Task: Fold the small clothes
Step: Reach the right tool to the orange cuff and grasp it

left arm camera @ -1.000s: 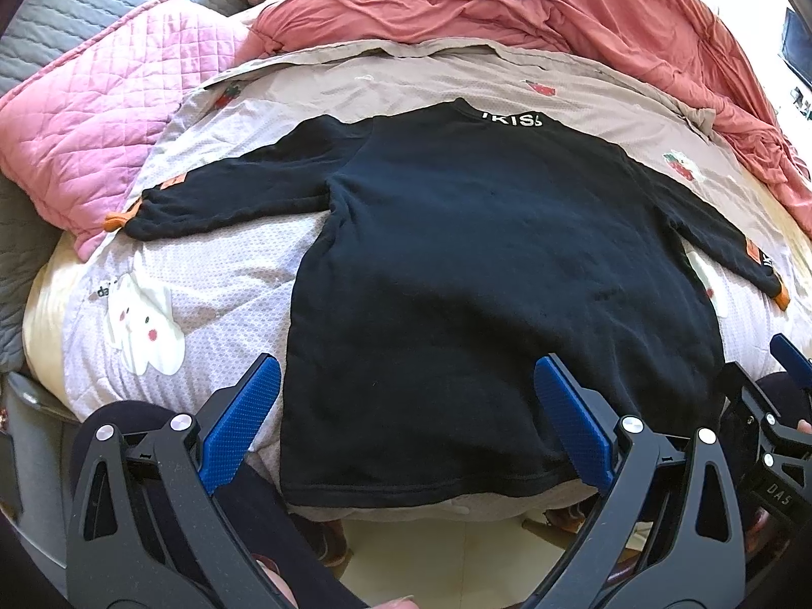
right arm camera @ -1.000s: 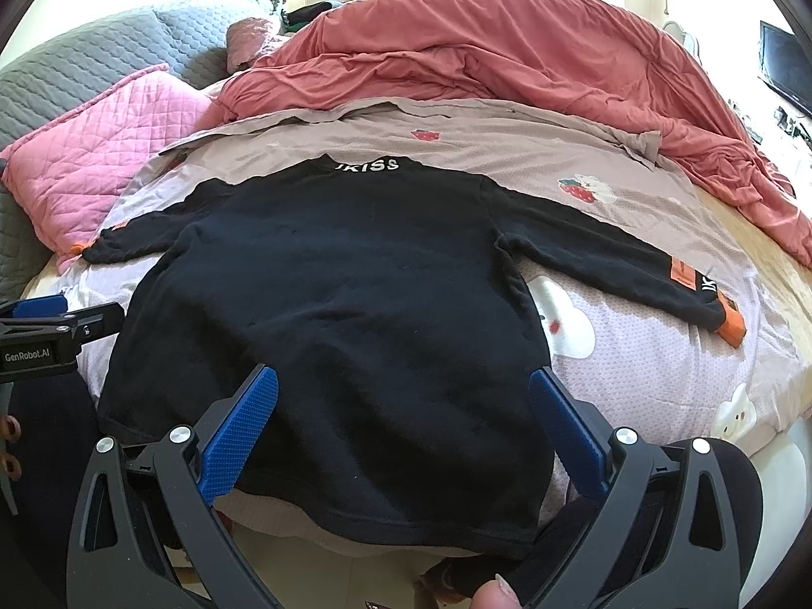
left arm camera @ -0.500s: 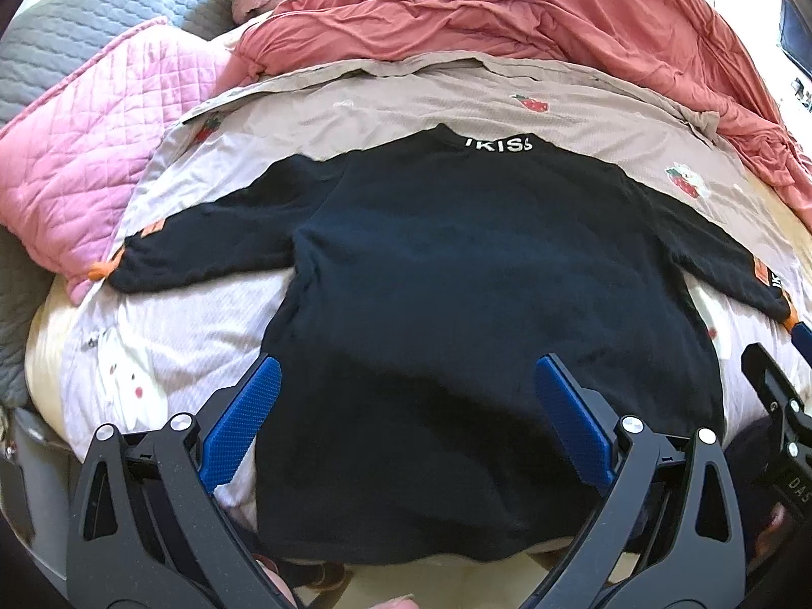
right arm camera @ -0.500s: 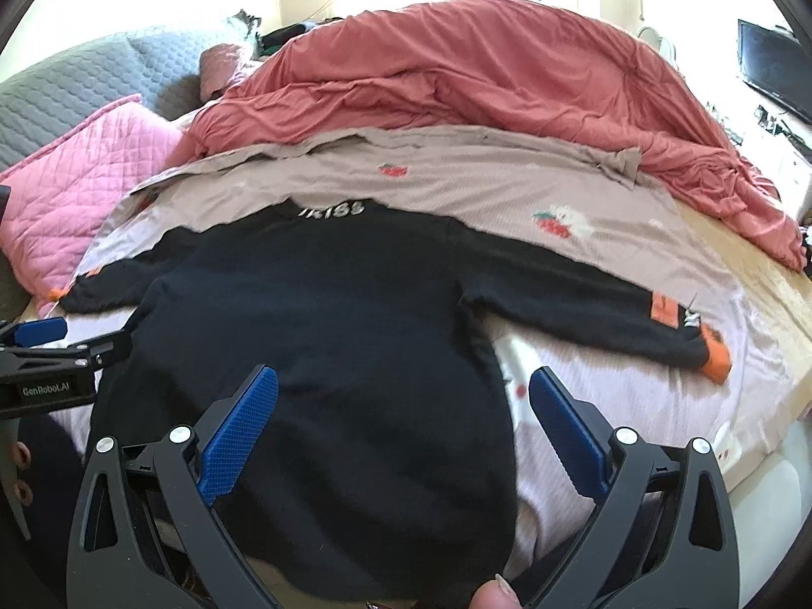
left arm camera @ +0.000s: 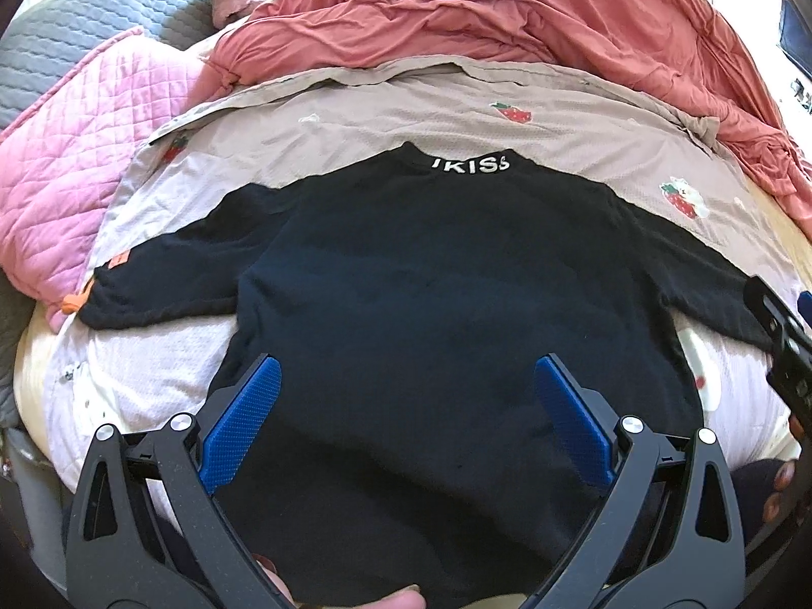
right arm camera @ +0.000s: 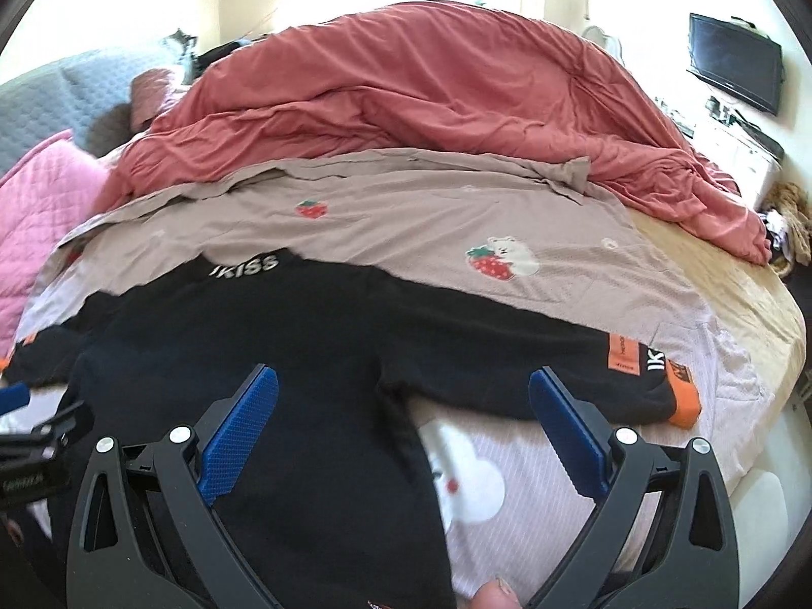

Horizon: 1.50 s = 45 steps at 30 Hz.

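Black sweater [left arm camera: 446, 304] lies flat on the bed [right arm camera: 751, 299]; we hold our left hand-held gripper [left arm camera: 403, 406] and right hand-held gripper [right arm camera: 403, 406] spread apart over its near edge, gripping nothing.

Both hand-held grippers (open) nearer sweater [left arm camera: 431, 294]

Bed [right arm camera: 751, 299] with bare yellowish mattress surface at right edge. Spread across it: taupe strawberry-print sheet [left arm camera: 406, 116], carrying black long-sleeved sweater [left arm camera: 431, 294] laid flat, sleeves out. Heaped at far side: coral duvet [right arm camera: 431, 91]. At left edge: pink quilted pillow [left arm camera: 76, 152].
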Each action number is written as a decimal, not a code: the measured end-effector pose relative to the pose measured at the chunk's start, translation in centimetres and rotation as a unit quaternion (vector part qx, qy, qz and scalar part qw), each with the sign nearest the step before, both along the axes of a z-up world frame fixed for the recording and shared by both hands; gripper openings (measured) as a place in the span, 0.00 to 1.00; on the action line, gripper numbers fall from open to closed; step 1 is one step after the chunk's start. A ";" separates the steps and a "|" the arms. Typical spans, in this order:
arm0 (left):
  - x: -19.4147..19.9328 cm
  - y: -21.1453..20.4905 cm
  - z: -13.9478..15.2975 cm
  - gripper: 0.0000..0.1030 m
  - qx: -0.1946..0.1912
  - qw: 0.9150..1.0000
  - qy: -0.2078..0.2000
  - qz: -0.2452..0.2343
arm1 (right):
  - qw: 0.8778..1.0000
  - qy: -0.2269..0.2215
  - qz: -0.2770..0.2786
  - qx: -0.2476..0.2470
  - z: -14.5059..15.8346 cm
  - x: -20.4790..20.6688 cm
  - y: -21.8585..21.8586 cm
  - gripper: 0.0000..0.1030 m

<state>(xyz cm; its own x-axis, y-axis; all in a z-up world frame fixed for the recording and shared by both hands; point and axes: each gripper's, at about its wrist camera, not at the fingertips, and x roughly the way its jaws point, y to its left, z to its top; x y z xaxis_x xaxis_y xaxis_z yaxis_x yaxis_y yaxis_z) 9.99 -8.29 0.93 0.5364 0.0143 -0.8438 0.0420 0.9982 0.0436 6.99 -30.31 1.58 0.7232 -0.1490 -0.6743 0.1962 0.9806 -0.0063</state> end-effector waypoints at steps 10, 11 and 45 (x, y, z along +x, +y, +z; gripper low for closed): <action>3.2 -2.1 -0.6 0.91 -0.012 1.000 -0.002 -0.004 | 0.998 0.003 -0.060 -0.013 -0.5 4.6 -3.9 0.96; 3.5 -2.3 -0.7 0.91 -0.012 1.000 -0.002 -0.005 | 0.997 0.004 -0.072 -0.018 -0.6 5.1 -4.4 0.96; 7.4 -12.3 -8.9 0.91 0.008 0.995 0.039 -0.092 | 0.898 0.070 -0.415 0.127 -9.4 -1.1 -26.3 0.96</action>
